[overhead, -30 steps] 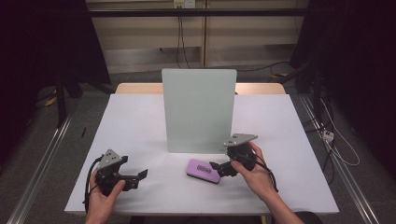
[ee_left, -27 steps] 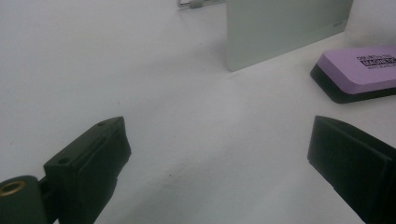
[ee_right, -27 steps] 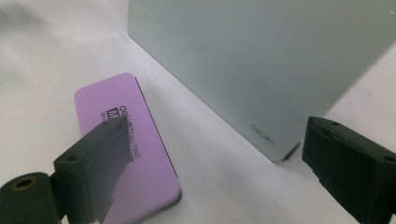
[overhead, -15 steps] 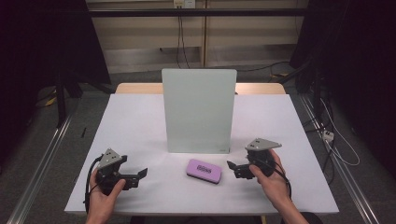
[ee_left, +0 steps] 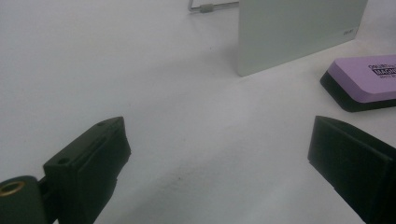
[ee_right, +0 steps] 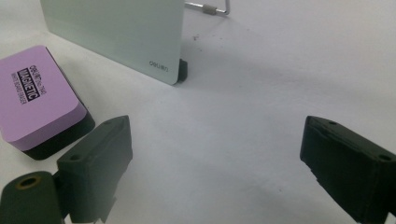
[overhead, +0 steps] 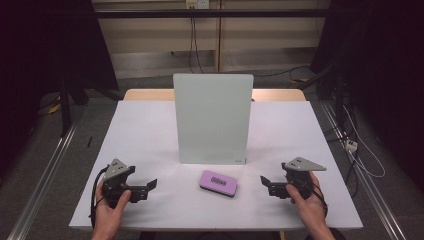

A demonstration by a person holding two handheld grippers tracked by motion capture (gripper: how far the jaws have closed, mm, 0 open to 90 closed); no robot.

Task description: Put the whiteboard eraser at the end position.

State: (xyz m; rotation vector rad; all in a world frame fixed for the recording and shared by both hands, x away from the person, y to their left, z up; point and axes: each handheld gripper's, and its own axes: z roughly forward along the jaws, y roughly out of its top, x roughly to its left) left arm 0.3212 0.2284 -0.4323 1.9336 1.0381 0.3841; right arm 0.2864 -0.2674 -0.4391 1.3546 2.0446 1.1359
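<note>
Two hands low at table's near edge, jaws released, flanking eraser.

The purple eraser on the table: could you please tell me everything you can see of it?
The purple eraser is a flat rounded block: lilac top printed "MAGNETIC" in a black bar, black base beneath. It lies flat on the white table, just in front of the upright pale board, apart from it. It sits between the two grippers, and nothing touches it but the table.

Purple eraser reads "MAGNETIC"; whiteboard corner reads "deli".
</note>
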